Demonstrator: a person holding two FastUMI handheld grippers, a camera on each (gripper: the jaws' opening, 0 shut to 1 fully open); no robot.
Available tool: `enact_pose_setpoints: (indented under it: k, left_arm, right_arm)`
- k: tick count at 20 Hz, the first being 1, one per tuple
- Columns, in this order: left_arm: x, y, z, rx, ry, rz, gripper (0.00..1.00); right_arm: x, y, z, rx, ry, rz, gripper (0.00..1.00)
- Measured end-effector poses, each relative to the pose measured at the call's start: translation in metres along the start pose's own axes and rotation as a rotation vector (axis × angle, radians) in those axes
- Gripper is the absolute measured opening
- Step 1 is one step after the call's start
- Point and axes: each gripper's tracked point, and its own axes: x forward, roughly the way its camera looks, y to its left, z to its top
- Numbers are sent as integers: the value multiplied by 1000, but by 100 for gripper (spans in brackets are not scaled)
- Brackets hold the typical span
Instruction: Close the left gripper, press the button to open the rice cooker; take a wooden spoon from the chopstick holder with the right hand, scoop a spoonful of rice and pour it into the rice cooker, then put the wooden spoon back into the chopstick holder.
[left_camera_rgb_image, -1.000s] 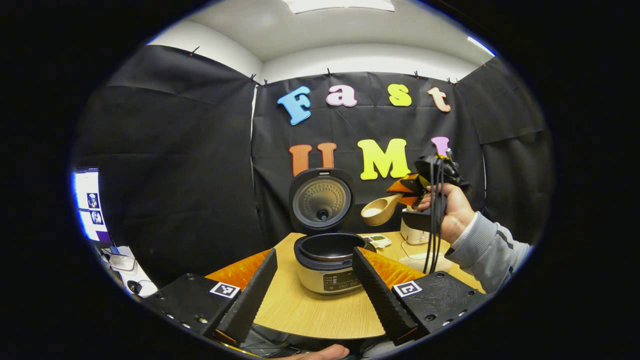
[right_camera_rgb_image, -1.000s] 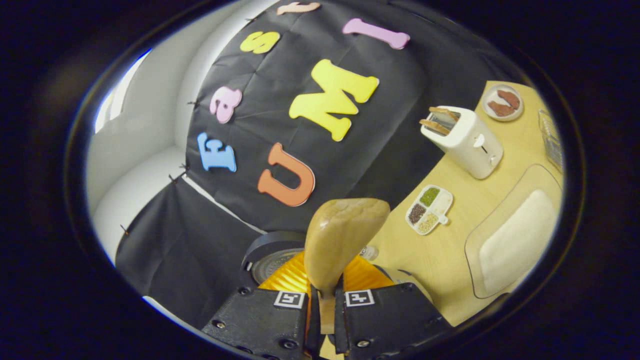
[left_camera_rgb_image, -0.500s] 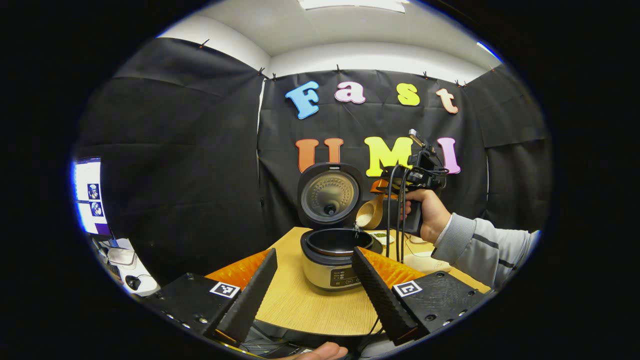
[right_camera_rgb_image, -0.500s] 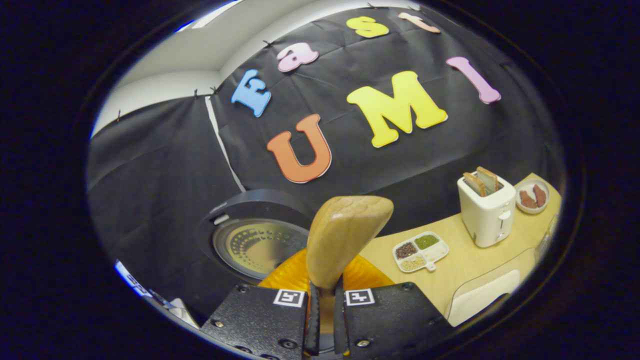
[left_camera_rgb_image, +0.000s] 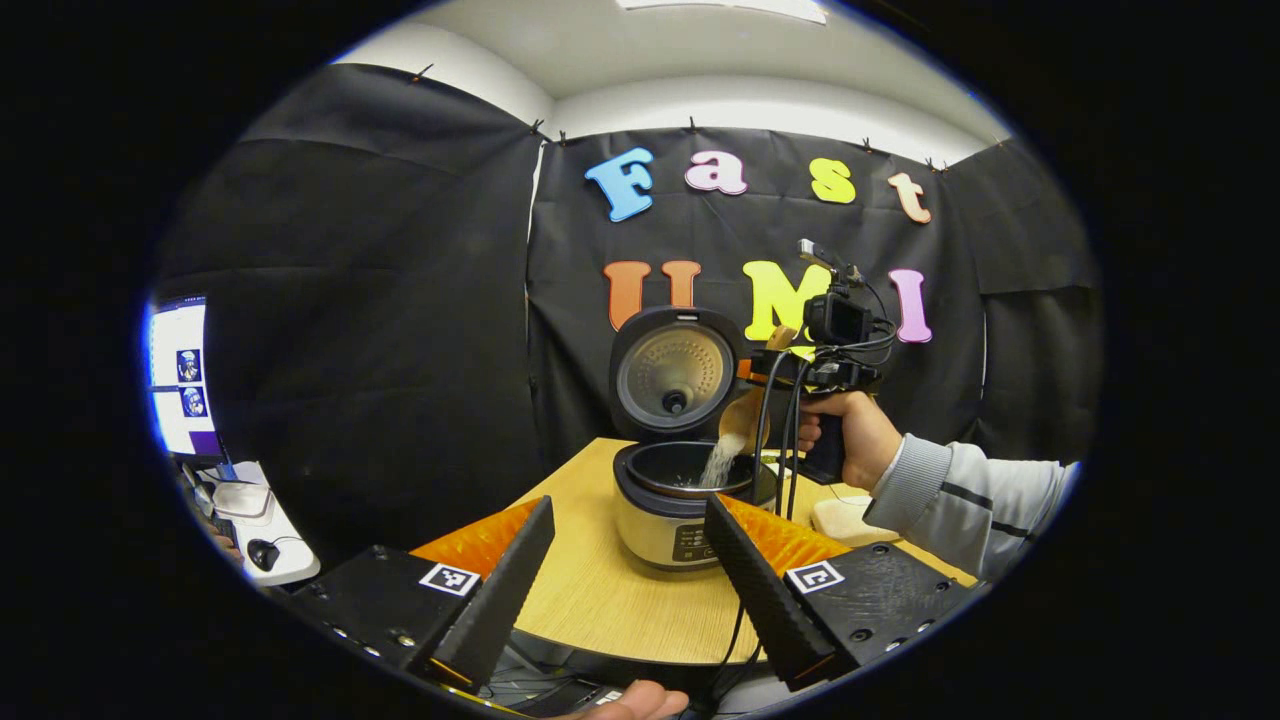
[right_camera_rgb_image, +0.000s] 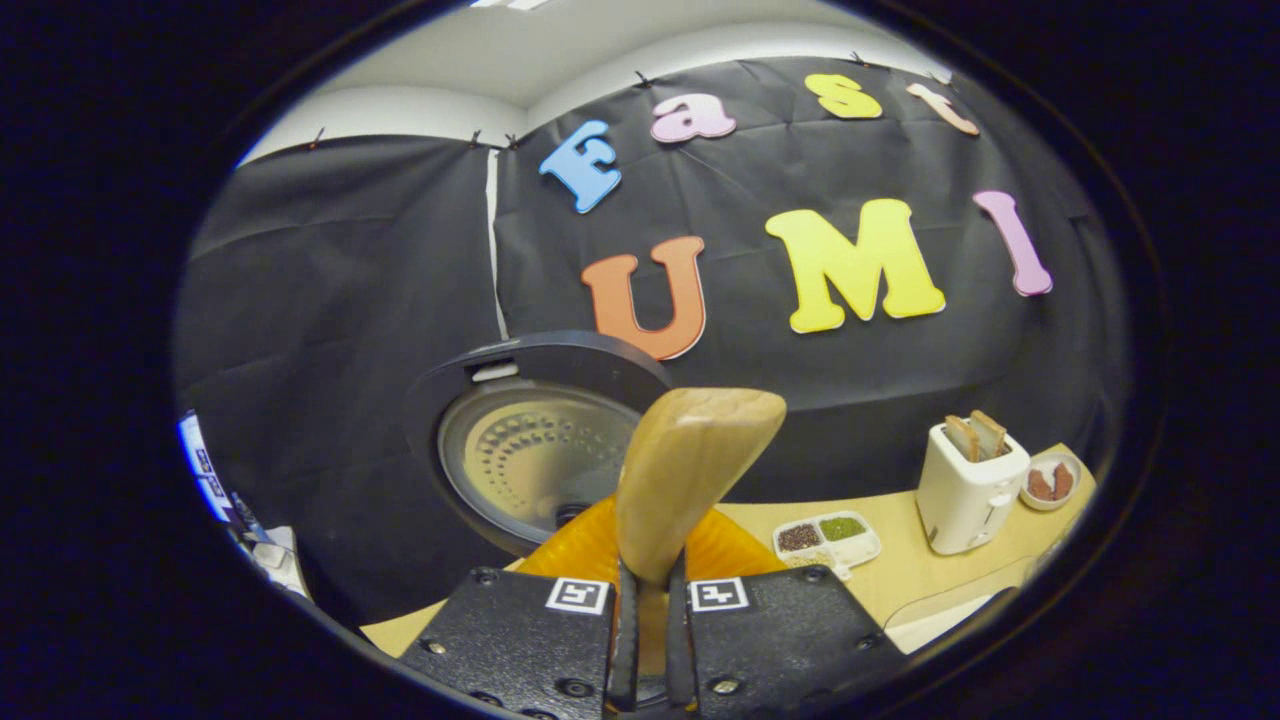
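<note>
Wooden spoon (right_camera_rgb_image: 690, 480) bowl faces away; contents hidden.

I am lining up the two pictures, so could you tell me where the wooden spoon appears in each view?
Left gripper view: wooden spoon right of centre, tipped over the rice cooker.
Right gripper view: spoon low centre, clamped upright.
Shared landmark: the open cooker lid.

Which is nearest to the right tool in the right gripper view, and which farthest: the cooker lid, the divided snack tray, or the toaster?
1. Cooker lid: raised open, just beyond the right tool, to its left.
2. Divided snack tray: on the table, to the right.
3. Toaster: farther right, beside a small dish.
</note>
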Motion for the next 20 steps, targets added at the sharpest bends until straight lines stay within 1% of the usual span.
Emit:
enact_pose_setpoints:
  k: [4, 7, 8, 9, 10, 14, 17, 20]
  left_arm:
    - [1, 2, 0, 10, -10, 6, 96]
    - [3, -1, -1, 32, -13, 7, 96]
    - [4, -2, -2, 36, -9, 6, 100]
    - [5, -3, -4, 41, -6, 5, 96]
    - [5, -3, -5, 44, -4, 9, 96]
    - [5, 3, -5, 43, 1, 32, 96]
    - [3, 2, -6, 29, 4, 30, 96]
    - [5, 3, -9, 35, 6, 34, 96]
  right_arm:
    - [1, 4, -5, -60, -9, 1, 16]
    - [-4, 14, 3, -215, -58, -3, 16]
    - [-6, 20, 4, -275, -75, 3, 16]
    - [-7, 27, 2, -332, -85, 18, 16]
    - [-7, 33, -3, -373, -86, 31, 16]
    - [-9, 46, -15, -499, -60, 43, 17]
    - [-6, 49, -23, -561, -45, 46, 16]
    - [-5, 51, -29, -614, -17, 74, 16]
